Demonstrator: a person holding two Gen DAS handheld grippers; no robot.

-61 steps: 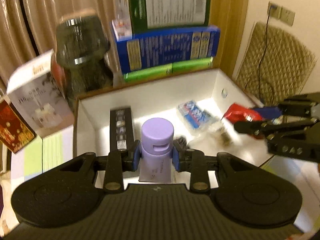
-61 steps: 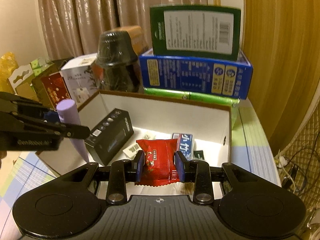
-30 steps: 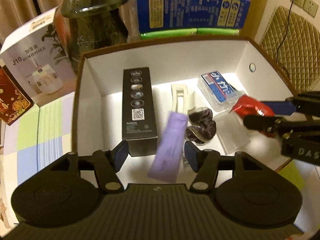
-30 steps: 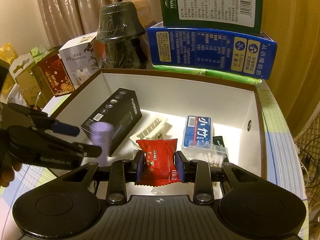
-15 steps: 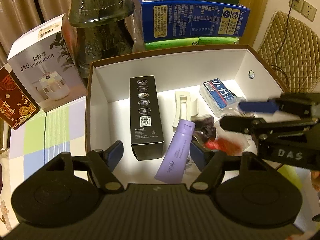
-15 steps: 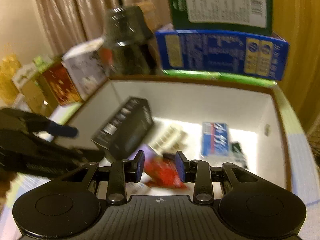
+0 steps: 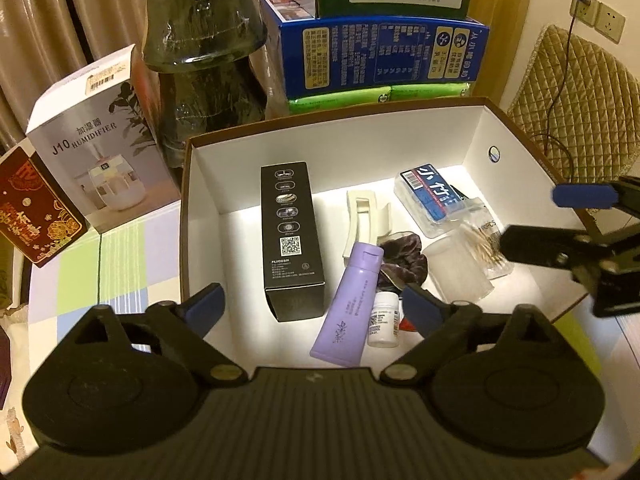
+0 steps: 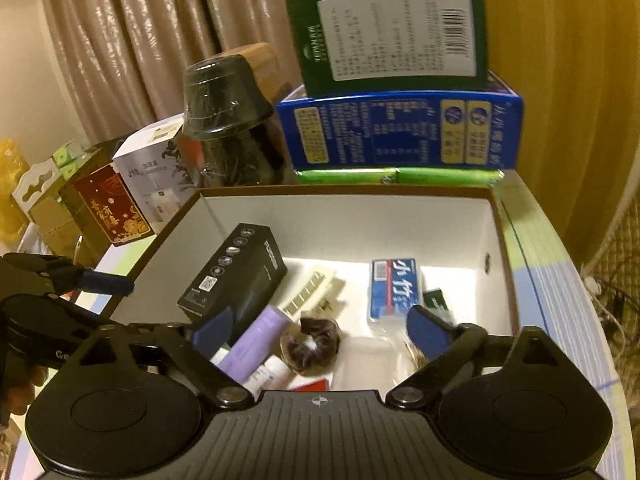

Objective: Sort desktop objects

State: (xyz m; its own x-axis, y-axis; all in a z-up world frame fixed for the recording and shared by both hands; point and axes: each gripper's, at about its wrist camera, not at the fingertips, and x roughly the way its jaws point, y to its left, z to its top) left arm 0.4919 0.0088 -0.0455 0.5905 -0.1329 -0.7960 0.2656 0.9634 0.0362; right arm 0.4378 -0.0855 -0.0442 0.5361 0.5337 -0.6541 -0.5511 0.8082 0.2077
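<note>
1. One white-lined storage box (image 7: pixel 208 184) stood on the checked tablecloth (image 7: pixel 120 264), in front of a stacked blue carton (image 7: pixel 384 56).
2. Inside it, a black carton (image 7: pixel 290 236) lay flat toward the left wall.
3. The left gripper (image 7: pixel 312 304) hovered over the near rim with its jaws spread wide, holding nothing.
4. The right gripper (image 8: pixel 320 332) hovered likewise over the box, jaws spread and empty.
5. A purple tube (image 7: pixel 350 304) lay beside the black carton, cap pointing away.
6. A blue packet (image 7: pixel 432 196) rested toward the right wall.
7. A dark scrunchie (image 7: pixel 404 260) lay just beside the tube's cap.
8. A small white bottle (image 7: pixel 384 322) touched the tube's lower end.
9. A red packet (image 8: pixel 312 385) showed only as a sliver near the rim.
</note>
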